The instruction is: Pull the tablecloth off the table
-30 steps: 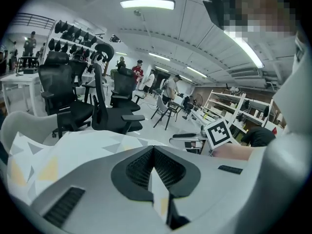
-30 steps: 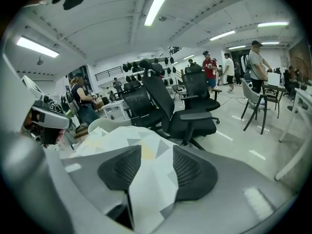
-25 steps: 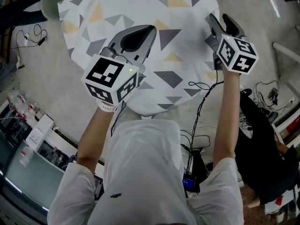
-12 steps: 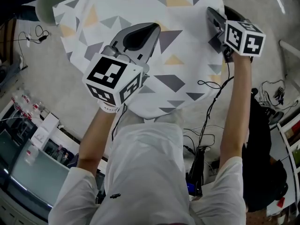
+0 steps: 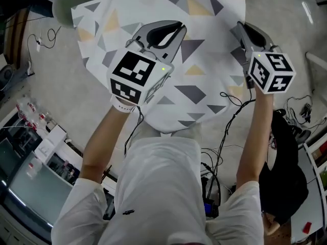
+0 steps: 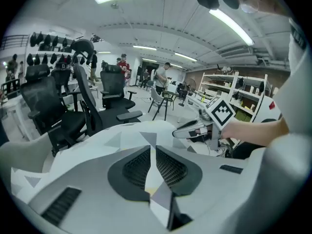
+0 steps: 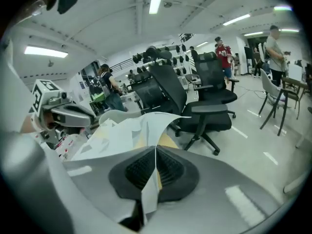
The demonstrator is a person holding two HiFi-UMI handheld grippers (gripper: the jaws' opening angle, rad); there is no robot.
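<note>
Cloth, white fabric printed with grey and yellow triangles [image 5: 204,40], lies over the surface below me. My left tongs [image 5: 173,32] pinch its near edge, though they have just opened a little. My right tongs [image 5: 241,28] have just been closing and clench its right edge. Black cables [image 5: 225,131] trail on the grey floor [image 5: 61,86], and black office chairs [image 7: 204,96] stand beyond.

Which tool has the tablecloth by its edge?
The right tool, jaws just closed on the right edge of the tablecloth. The left tool, jaws barely eased, pinches a fold further in, over the patterned middle.
</note>
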